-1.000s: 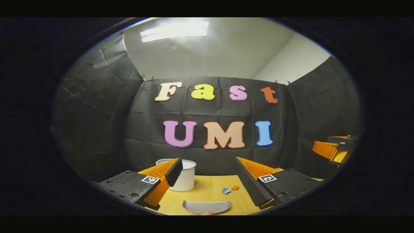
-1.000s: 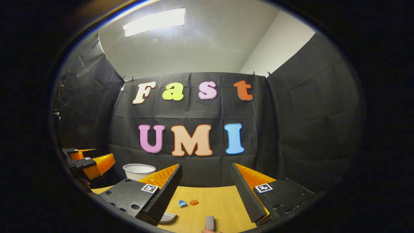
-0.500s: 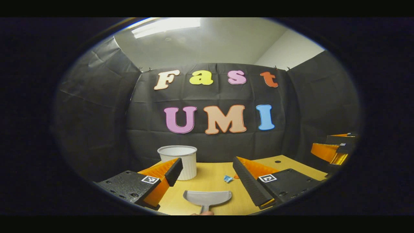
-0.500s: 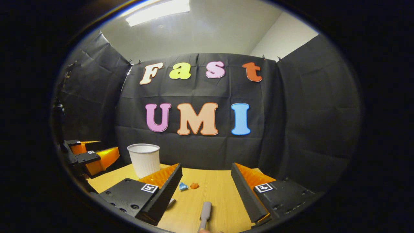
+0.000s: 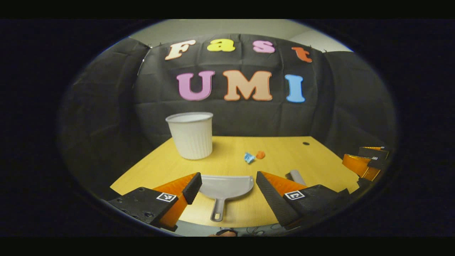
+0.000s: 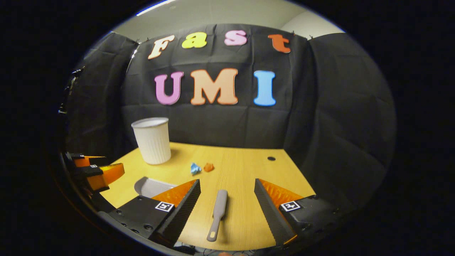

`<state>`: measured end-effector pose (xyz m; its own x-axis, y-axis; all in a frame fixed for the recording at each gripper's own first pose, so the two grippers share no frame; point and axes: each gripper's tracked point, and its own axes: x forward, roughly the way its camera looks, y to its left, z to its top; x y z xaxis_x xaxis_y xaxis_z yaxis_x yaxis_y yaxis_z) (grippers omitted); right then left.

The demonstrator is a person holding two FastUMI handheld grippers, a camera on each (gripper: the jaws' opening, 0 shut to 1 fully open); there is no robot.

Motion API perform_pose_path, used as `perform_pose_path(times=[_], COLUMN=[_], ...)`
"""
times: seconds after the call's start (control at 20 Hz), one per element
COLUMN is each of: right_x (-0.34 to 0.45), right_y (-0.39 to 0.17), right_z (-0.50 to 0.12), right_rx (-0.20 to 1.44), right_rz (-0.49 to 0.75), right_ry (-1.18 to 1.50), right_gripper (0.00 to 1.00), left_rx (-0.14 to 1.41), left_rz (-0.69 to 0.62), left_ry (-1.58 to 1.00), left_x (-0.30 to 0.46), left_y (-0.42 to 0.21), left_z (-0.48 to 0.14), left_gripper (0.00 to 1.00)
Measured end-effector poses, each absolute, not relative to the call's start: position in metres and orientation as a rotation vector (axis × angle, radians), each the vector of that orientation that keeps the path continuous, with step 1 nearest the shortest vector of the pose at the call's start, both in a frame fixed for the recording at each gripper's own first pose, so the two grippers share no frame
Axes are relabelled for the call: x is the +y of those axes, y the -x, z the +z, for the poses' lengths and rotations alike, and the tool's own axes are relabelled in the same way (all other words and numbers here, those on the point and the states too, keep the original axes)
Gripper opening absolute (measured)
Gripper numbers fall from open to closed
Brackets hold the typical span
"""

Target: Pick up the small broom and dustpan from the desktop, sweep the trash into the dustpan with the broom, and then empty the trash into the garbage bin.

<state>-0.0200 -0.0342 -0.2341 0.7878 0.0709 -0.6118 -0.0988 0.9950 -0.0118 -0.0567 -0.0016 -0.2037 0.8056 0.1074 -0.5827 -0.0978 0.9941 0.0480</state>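
Both tools lie flat on the worktop, not yet taken up. The left tongs stand released, fingers spread wide above the grey dustpan, whose handle points back toward the near edge. The right tongs are likewise released, with the small broom lying between their fingers, its handle end nearest the camera.

The step in hand appears to be the reach for the two pickups. It would go best if each pair of tongs came down squarely over the slim handle rather than the broad end: the dustpan's handle is narrow and low, so the fingers likely need to reach almost to the wood before closing. Gripping the broom well down its handle should leave the head free for sweeping. The trash, a blue scrap and an orange scrap, sits just beside each other mid-worktop, well apart from the tools, and the white garbage bin stands at the far left.

In the right gripper view, the dustpan is mostly hidden behind a finger. The broom's bristles cannot be made out, and in the left gripper view only its far end shows. The bin's inside is out of sight.
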Motion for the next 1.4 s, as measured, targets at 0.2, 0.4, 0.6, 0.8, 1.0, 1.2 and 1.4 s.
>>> perform_pose_path(times=[0.2,0.4,0.6,0.8,1.0,1.2,1.4], right_x=[-0.013,-0.020,-0.025,-0.022,-0.024,-0.022,-0.020], right_y=[0.032,0.048,0.057,0.055,0.051,0.053,0.049], right_z=[-0.312,-0.373,-0.395,-0.424,-0.435,-0.441,-0.444], right_rx=[0.906,1.138,1.295,1.373,1.410,1.442,1.434], right_rz=[0.099,0.060,0.080,0.105,0.107,0.134,0.177], right_ry=[0.024,0.020,0.063,0.102,0.134,0.147,0.149], right_gripper=[0.92,0.93,0.92,0.81,0.53,0.36,0.24], left_rx=[0.871,1.049,1.179,1.239,1.287,1.366,1.430], left_rz=[0.088,0.116,0.096,0.070,0.059,0.052,0.015], left_ry=[-0.024,-0.028,-0.034,-0.044,-0.030,-0.031,-0.020], left_x=[0.014,0.030,0.032,0.027,0.027,0.023,0.018], left_y=[0.076,0.097,0.112,0.111,0.115,0.128,0.136], left_z=[-0.270,-0.312,-0.346,-0.369,-0.380,-0.395,-0.402], left_gripper=[0.95,0.96,1.00,1.00,0.69,0.44,0.33])
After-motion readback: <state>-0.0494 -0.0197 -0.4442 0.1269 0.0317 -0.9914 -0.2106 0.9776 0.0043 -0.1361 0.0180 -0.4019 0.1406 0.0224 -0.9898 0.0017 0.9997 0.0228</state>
